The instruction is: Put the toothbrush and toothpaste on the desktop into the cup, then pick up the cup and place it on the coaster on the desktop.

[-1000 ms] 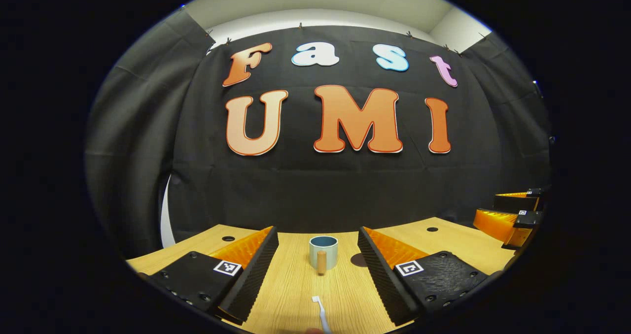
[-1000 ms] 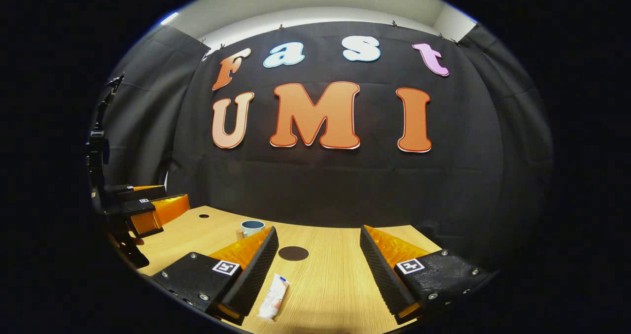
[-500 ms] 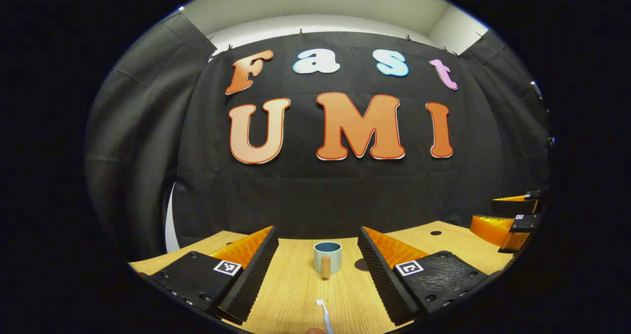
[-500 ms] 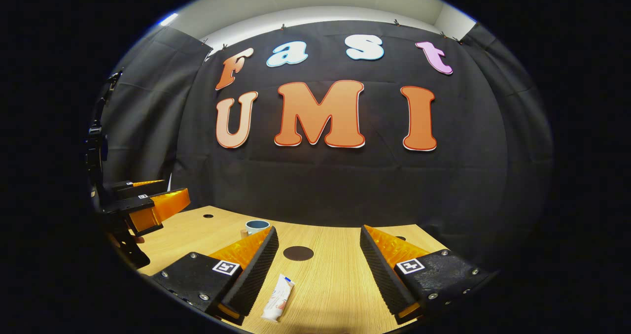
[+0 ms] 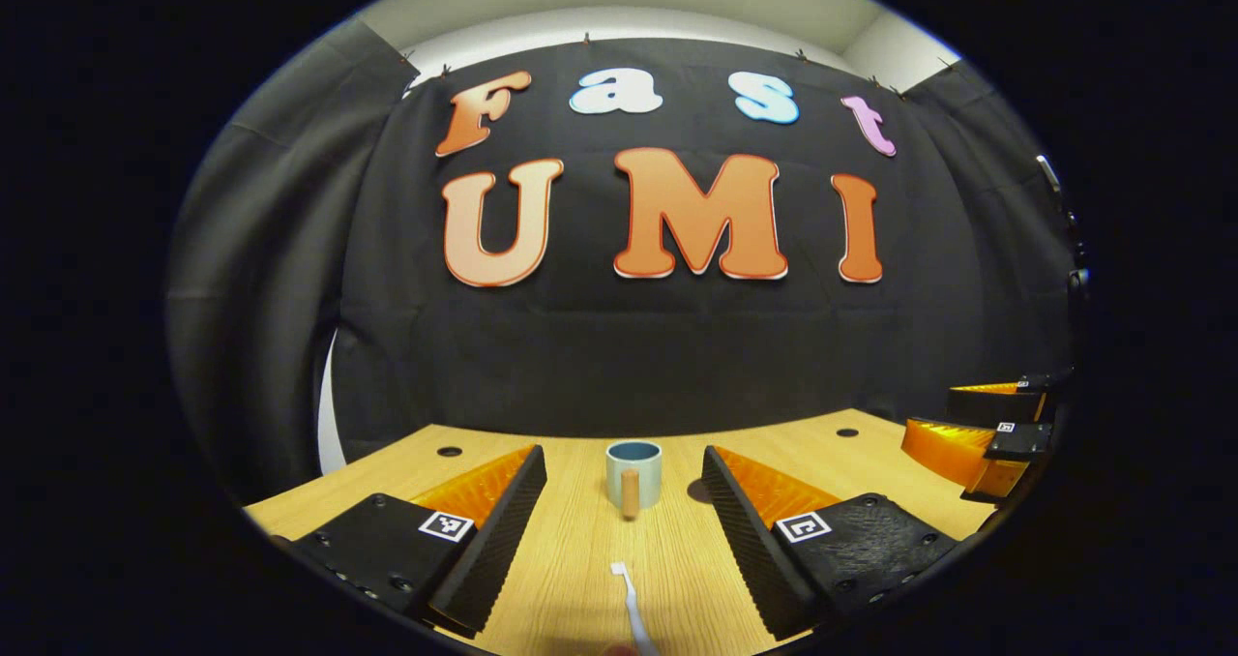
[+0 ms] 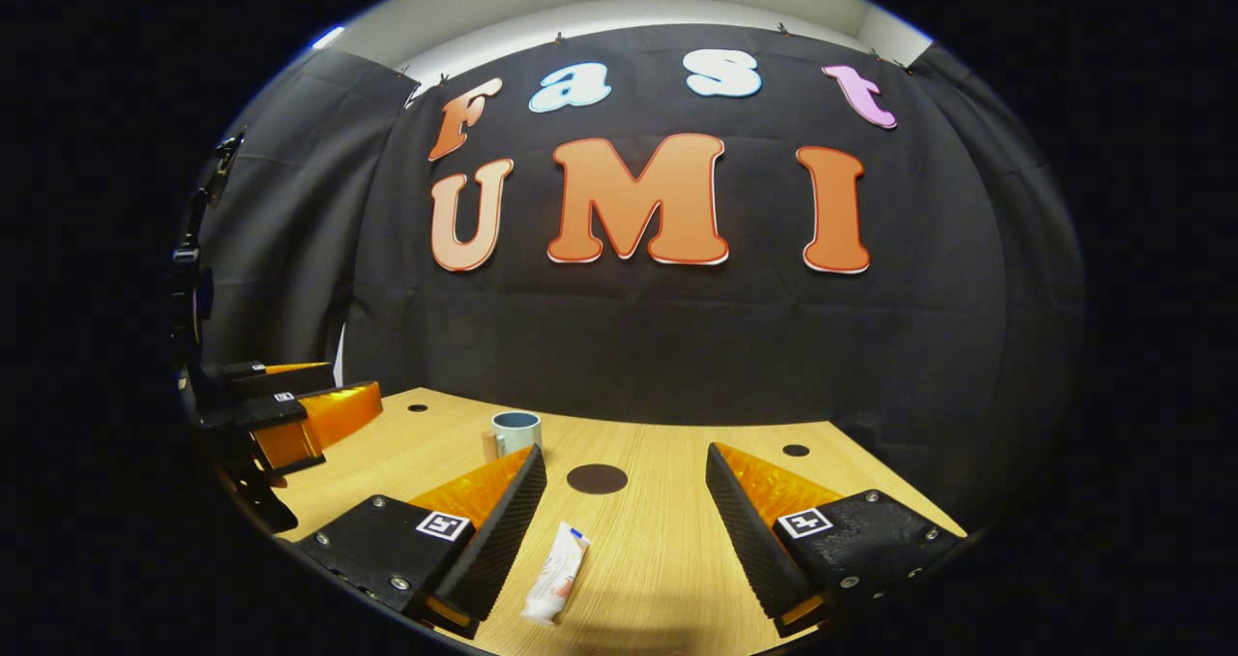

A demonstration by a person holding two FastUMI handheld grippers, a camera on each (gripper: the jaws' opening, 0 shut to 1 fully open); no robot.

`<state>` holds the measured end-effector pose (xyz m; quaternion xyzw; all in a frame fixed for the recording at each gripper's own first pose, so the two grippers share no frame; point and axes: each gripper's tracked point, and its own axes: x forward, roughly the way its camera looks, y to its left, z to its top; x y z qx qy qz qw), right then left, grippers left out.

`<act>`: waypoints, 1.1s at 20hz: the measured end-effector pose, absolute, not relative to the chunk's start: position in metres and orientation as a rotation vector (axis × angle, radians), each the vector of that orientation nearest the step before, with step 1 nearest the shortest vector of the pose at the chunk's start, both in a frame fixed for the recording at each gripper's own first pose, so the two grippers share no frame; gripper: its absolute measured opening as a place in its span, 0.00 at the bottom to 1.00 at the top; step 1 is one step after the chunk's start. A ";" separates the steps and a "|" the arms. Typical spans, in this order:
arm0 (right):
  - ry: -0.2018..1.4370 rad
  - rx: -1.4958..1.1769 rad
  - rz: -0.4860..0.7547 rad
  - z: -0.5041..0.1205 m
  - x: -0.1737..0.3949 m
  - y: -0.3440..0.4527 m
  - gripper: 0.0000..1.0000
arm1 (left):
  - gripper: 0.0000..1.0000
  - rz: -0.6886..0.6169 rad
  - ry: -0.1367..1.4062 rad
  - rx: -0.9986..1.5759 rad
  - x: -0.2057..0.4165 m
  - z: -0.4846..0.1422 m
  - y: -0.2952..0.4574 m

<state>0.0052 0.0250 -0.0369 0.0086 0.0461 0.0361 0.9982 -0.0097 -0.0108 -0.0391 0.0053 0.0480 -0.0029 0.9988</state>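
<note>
Toothbrush (image 5: 631, 606) lies flat on the wooden surface (image 5: 580, 559) in the left gripper view, white, with its head pointing away toward the cup (image 5: 633, 472). It sits low in the view, between the two spread fingers of the left hand-held gripper (image 5: 624, 521), touching neither of them. That gripper is released, with its fingers wide apart and nothing between them but the brush on the surface below. The cup stands upright farther back, pale blue-grey, with a wooden handle facing the camera. Just right of the cup, part of the dark round coaster (image 5: 698, 490) peeks out from behind a finger.

In the right gripper view, the toothpaste (image 6: 554, 586) is a white tube lying flat on the surface, cap end pointing away. It rests just beside the inner edge of the left-side finger (image 6: 493, 540) of the right hand-held gripper (image 6: 624, 530), apart from the other finger. This gripper is also released, fingers spread wide, grasping nothing. The coaster (image 6: 597, 479) lies farther back between the fingers, bare. The cup (image 6: 515, 432) stands behind and to the left of the coaster, well apart from the tube. The left hand-held gripper (image 6: 319, 414) shows at the left edge of this view, above the surface.
</note>
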 end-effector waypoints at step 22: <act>0.560 -0.024 0.172 -0.195 0.027 0.078 0.96 | 0.98 0.023 0.648 -0.043 -0.025 -0.229 -0.011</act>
